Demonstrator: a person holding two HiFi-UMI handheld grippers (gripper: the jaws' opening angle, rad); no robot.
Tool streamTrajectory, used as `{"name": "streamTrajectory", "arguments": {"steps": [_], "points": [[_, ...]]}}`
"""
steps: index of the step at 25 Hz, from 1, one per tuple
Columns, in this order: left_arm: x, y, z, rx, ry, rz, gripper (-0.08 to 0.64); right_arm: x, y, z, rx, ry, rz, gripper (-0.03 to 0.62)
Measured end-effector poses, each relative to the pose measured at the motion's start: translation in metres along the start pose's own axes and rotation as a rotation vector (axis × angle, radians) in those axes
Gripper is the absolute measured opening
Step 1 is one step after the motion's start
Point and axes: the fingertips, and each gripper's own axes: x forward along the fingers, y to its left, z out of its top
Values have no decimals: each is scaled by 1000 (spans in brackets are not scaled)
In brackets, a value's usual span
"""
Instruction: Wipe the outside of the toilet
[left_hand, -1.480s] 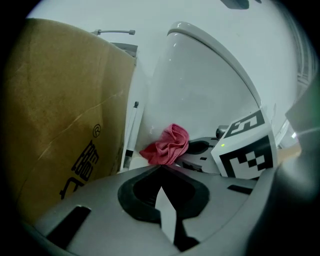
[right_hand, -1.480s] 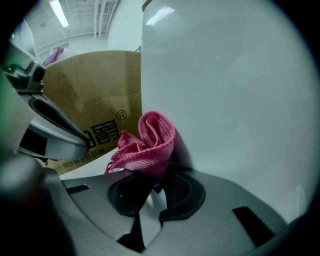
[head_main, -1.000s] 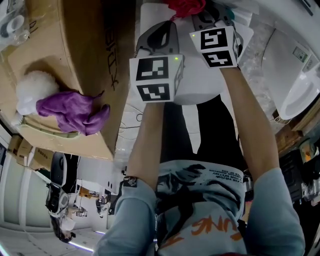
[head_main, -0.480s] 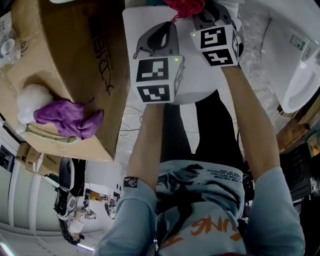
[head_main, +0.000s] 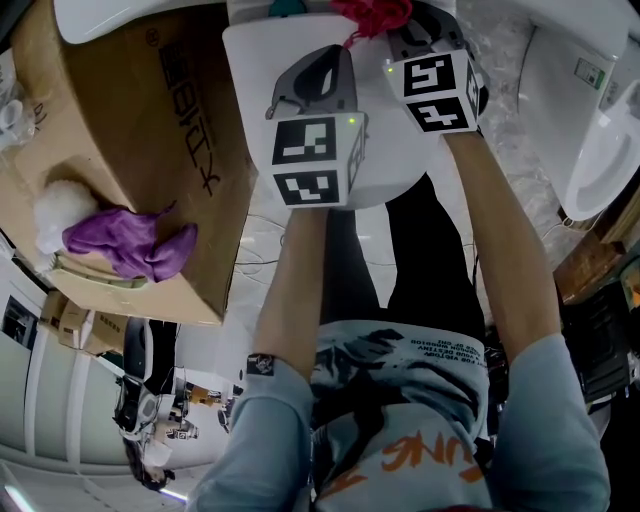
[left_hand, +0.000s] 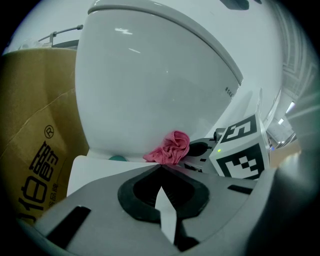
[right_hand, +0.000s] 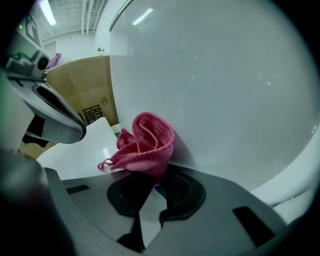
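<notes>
The right gripper (right_hand: 152, 176) has its jaws pinched together on a bunched pink cloth (right_hand: 145, 144), which is pressed against the curved, glossy white wall of the toilet (right_hand: 225, 90). Below and left of the cloth lies a flat white panel (right_hand: 82, 150). The left gripper (right_hand: 70, 129) reaches in from the left edge, above that panel. A cardboard box (right_hand: 82, 87) with printed characters stands behind.

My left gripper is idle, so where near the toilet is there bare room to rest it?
The white panel between the cardboard box and the toilet is bare on its box side, under the left gripper, which is shut and empty. It is crowded where the right gripper holds the pink cloth against the toilet.
</notes>
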Motion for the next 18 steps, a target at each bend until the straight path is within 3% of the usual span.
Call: {"name": "streamTrajectory", "arguments": {"steps": [18], "points": [[23, -49, -4, 38, 26, -28, 25, -23, -47, -40, 47, 10, -31, 61]]}}
